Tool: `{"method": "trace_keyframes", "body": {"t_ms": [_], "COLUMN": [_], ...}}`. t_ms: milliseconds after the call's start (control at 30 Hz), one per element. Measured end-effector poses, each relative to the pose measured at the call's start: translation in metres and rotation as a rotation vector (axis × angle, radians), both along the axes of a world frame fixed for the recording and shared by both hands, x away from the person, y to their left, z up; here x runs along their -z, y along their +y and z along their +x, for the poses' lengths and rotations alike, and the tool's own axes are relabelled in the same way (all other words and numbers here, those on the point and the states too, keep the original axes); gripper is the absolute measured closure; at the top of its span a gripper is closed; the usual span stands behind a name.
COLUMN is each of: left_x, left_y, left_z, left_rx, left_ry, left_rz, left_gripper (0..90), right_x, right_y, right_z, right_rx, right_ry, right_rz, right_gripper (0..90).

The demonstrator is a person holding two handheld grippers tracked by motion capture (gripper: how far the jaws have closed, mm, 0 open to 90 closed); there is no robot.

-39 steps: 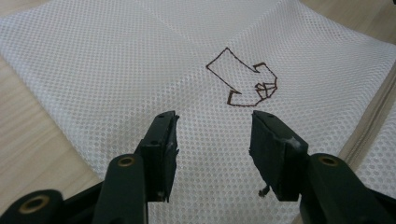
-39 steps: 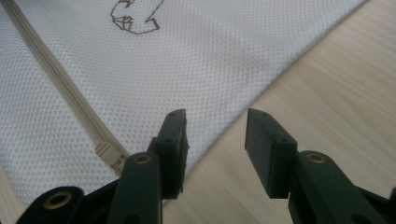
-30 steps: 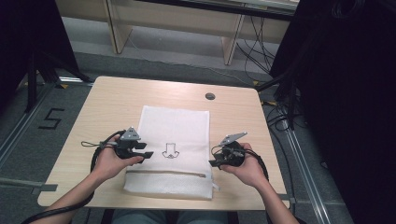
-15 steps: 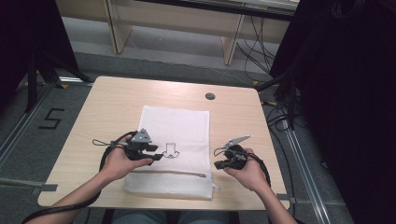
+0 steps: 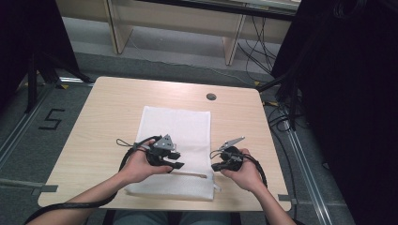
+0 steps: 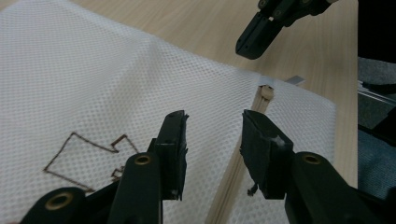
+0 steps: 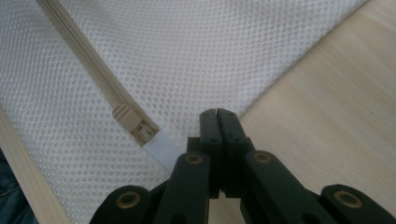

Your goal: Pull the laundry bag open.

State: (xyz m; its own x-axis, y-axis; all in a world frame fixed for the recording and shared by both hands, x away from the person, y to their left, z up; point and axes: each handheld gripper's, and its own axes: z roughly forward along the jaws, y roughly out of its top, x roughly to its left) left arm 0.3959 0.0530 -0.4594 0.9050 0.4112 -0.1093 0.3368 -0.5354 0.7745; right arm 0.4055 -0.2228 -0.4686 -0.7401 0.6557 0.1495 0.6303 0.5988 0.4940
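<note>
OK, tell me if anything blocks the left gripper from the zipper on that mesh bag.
Nothing visible does. The left gripper hovers with jaws apart straight above the zipper of the mesh bag; only bare mesh lies between them.

Lab or test bay, not a home. Bare light-wood table [image 5: 112, 108] with a cable grommet [image 5: 211, 96] in the top, well ahead of both sets of jaws. Grey floor with a taped "5" marker [image 5: 52, 119] off to the left of the left-hand jaws, metal floor rails [image 5: 300, 154] on the side beyond the right-hand jaws. Loose black cables [image 5: 256, 47] trailing on the floor past the table's far edge, black curtains [image 5: 347, 93] to the right, plain wooden bench legs [image 5: 232, 44] behind.
</note>
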Motion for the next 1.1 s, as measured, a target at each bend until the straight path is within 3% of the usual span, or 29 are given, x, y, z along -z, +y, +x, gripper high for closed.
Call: {"method": "trace_keyframes", "body": {"t_ms": [233, 467, 767, 1033, 1067, 1100], "left_x": [0.006, 0.009, 0.012, 0.02, 0.021, 0.021], "left_y": [-0.019, -0.028, -0.046, -0.053, -0.054, -0.055], "left_z": [-0.005, -0.007, -0.005, -0.005, -0.005, -0.005], "left_rx": [0.052, 0.104, 0.155, 0.163, 0.161, 0.168], "left_ry": [0.007, 0.014, 0.023, 0.034, 0.031, 0.03], "left_rz": [-0.001, 0.006, 0.024, 0.045, 0.047, 0.049], "left_gripper": [60.9, 61.1, 61.6, 62.2, 62.2, 62.2], "right_x": [-0.002, -0.004, 0.005, 0.006, 0.007, 0.006], "right_y": [-0.005, -0.01, 0.005, 0.008, 0.008, 0.009], "right_z": [-0.006, -0.012, -0.015, -0.015, -0.014, -0.015], "right_rx": [0.009, 0.01, -0.013, -0.013, -0.022, -0.011], "right_ry": [0.058, 0.056, 0.09, 0.125, 0.104, 0.13], "right_rz": [0.021, 0.008, -0.011, -0.003, -0.004, -0.005], "right_gripper": [90.0, 90.0, 90.0, 90.0, 90.0, 90.0]}}
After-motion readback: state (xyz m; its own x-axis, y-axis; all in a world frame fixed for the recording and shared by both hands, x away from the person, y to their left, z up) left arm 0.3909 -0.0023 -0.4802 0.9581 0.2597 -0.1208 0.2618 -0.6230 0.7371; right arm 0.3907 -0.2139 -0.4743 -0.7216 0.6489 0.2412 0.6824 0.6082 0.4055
